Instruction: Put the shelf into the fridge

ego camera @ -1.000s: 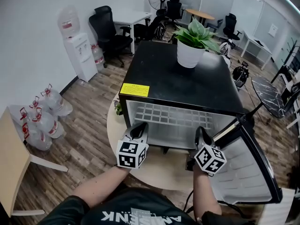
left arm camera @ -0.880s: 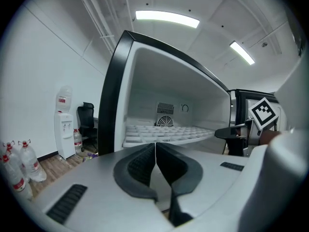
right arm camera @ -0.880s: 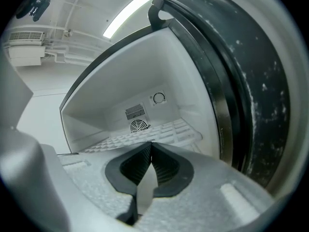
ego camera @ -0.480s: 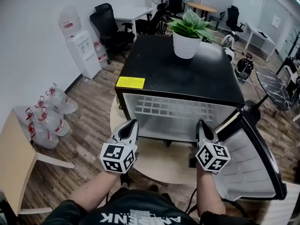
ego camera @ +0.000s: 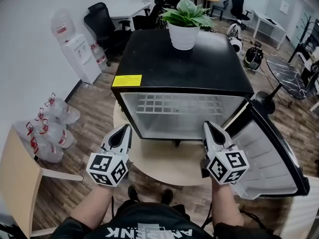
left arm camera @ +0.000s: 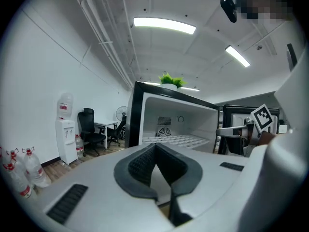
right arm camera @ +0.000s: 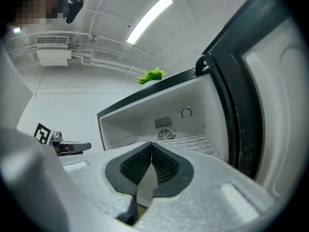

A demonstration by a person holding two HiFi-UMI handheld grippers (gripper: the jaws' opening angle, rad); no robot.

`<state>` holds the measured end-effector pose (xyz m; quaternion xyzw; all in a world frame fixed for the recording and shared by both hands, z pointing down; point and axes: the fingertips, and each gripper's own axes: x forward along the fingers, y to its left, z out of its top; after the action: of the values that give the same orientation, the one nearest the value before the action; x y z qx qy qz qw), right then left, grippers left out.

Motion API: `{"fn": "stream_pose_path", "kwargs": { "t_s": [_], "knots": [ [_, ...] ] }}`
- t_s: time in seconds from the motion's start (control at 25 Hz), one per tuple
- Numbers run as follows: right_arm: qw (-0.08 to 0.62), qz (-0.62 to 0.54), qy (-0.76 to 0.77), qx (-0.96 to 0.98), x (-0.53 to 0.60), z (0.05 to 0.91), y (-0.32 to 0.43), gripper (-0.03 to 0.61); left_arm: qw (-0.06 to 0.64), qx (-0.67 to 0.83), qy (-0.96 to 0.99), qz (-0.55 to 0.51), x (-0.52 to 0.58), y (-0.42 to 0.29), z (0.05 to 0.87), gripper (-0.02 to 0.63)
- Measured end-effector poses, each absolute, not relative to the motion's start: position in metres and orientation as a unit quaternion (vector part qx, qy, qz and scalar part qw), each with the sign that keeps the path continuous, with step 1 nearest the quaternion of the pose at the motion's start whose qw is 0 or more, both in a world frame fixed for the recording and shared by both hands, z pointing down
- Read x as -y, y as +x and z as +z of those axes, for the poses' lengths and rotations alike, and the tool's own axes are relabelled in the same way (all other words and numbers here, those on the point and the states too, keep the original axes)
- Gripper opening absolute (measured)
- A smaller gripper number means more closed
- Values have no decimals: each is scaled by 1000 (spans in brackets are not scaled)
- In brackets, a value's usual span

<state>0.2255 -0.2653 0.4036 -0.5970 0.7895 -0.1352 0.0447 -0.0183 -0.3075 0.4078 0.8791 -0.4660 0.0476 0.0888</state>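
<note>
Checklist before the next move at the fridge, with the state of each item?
1. Shelf inside fridge: ok, it lies flat in the cavity.
2. Shelf seated on its side rails: cannot tell.
3. Left gripper empty: ok, jaws together, nothing between them.
4. Right gripper empty: ok, jaws together, nothing between them.
5. Both grippers outside the cavity: ok, they hang in front of the opening.
6. Door shut: not ok, it stands wide open on the right.
</note>
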Motion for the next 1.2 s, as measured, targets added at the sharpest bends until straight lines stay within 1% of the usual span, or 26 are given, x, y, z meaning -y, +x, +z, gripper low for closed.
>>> {"fn": "stream_pose_path", "kwargs": {
  "t_s": [0.12, 0.24, 0.52, 0.76, 1.2],
  "knots": [
    [59, -137, -584, -798, 257, 392, 220, 8, 79, 461, 883, 38, 306, -21, 396, 2],
    [75, -140, -591, -791, 252, 380, 212, 8, 53, 449, 891, 38, 304, -34, 382, 2],
    [83, -127, -613, -775, 240, 361, 181, 8, 10, 439, 898, 18, 305, -77, 352, 2],
    [71, -111, -624, -770, 238, 347, 153, 8, 16, 405, 914, -16, 305, -101, 334, 2],
    [59, -85, -659, -745, 228, 334, 132, 6, 56, 365, 929, -1, 312, -118, 335, 2]
  ]
}}
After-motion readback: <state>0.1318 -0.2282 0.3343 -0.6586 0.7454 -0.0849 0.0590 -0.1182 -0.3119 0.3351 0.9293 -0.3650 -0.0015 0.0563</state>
